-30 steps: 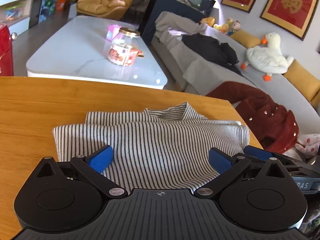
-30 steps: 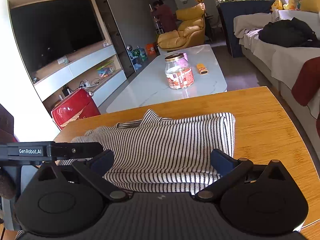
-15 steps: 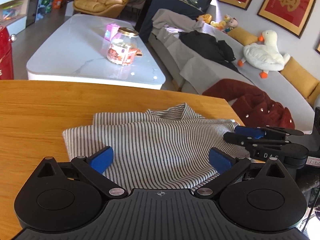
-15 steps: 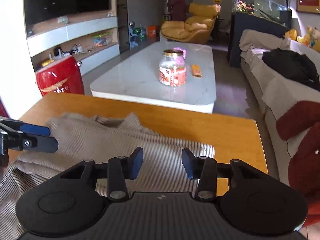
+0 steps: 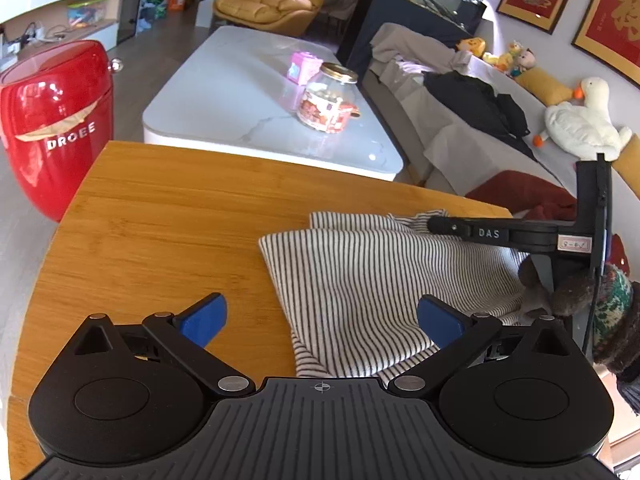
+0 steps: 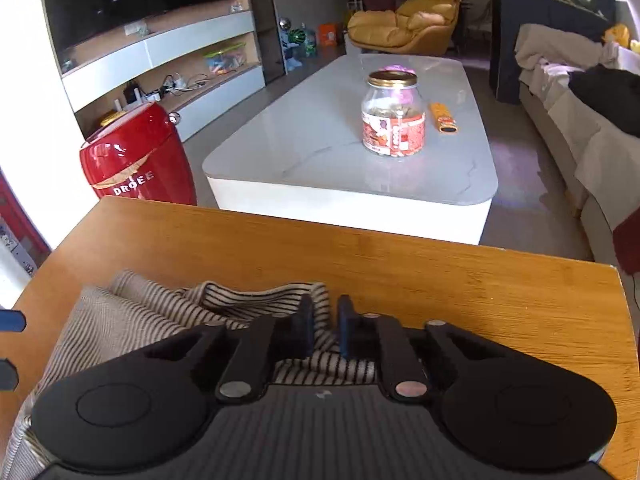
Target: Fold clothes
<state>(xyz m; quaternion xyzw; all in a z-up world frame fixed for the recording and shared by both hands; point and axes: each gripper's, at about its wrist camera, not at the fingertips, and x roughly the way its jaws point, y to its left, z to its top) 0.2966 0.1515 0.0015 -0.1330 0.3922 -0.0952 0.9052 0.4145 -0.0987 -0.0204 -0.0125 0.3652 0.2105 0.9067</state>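
A folded black-and-white striped top [image 5: 372, 280] lies on the wooden table [image 5: 168, 224], toward its right side. My left gripper [image 5: 320, 320] is open and empty, its blue fingers straddling the near left corner of the top. My right gripper [image 6: 324, 328] is shut on the striped top [image 6: 160, 320] at its right edge near the collar. In the left wrist view the right gripper [image 5: 436, 225] reaches in from the right over the top's far edge.
A white coffee table [image 6: 348, 160] with a glass jar [image 6: 393, 124] stands beyond the wooden table. A red barrel-shaped bin [image 5: 52, 120] is at the left. A grey sofa [image 5: 460, 148] with clothes and a toy duck is at the right.
My right gripper has closed its fingers on the top's right edge. My left gripper has drawn back and shifted left, staying open. The top now lies skewed toward the right.
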